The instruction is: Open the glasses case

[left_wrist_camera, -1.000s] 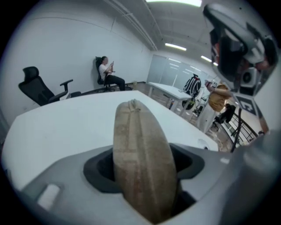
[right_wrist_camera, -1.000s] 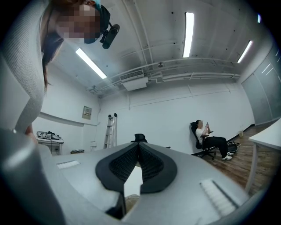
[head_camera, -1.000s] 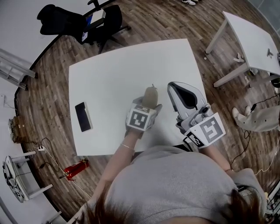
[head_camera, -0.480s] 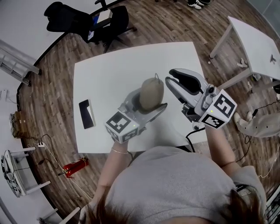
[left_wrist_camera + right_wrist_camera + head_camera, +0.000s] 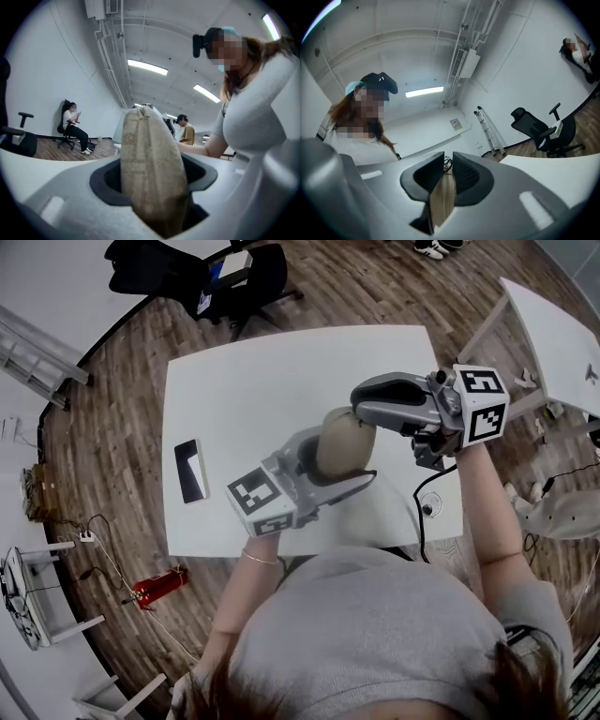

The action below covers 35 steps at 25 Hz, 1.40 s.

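Beige cloth-covered glasses case [image 5: 342, 437] is up in the air above the white bench [image 5: 262, 381], not resting on it. Left tool [image 5: 347, 456] is clenched across the case's broad middle, with the case's rounded end poking out past the jaws. From the left gripper view the case [image 5: 152, 173] fills the gap and both jaws bear on its sides. Reason, as I read it: the body is pinned so it cannot turn while the other end is worked.

Right tool [image 5: 358, 405] comes in level from the right to meet the case's free end. Its jaws have just been opening. A thin beige edge [image 5: 442, 201] of the case sits in the narrow gap, and both jaws look to touch it, so it appears gripped. Likely this is the lid edge, taken to pull apart from the body. Case not yet open.
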{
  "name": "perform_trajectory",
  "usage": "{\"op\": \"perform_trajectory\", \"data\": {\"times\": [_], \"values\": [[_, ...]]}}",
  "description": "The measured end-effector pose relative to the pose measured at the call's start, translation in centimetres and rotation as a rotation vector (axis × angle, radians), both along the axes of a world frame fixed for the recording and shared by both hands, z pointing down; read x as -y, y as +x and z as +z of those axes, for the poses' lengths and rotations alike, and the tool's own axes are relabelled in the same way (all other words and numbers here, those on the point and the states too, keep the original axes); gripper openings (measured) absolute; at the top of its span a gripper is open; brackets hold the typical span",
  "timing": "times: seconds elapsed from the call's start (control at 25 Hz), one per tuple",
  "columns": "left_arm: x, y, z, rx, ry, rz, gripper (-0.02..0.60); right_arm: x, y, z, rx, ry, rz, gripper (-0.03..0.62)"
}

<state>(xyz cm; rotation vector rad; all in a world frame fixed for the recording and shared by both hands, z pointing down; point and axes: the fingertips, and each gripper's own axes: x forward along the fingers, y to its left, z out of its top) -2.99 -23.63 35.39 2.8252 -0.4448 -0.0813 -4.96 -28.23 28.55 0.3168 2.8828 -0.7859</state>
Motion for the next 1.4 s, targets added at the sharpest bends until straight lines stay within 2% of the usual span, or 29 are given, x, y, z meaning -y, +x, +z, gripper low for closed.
{"op": "perform_trajectory", "data": {"times": [0.08, 0.2, 0.48, 0.68, 1.16, 1.4], "values": [[0.3, -0.4, 0.2, -0.005, -0.011, -0.010, 0.308, 0.2, -0.3, -0.3, -0.002, 0.003, -0.007, 0.025], [0.9, -0.9, 0.5, -0.015, -0.034, -0.028, 0.308, 0.8, -0.7, 0.0, -0.037, 0.027, 0.014, 0.017], [1.4, -1.0, -0.3, -0.173, -0.097, -0.041, 0.304, 1.8, -0.7, 0.1, -0.028, 0.010, 0.094, 0.013], [1.5, -1.8, -0.6, -0.247, -0.129, -0.044, 0.304, 2.3, -0.4, 0.6, -0.023, -0.015, 0.120, 0.012], [3.0, -2.9, -0.9, -0.349, -0.232, -0.073, 0.304, 2.9, 1.1, 3.1, -0.019, -0.087, 0.236, 0.011], [4.0, -3.3, -1.2, -0.358, -0.254, -0.096, 0.304, 2.5, 1.6, 4.3, -0.027, -0.104, 0.286, 0.011]]}}
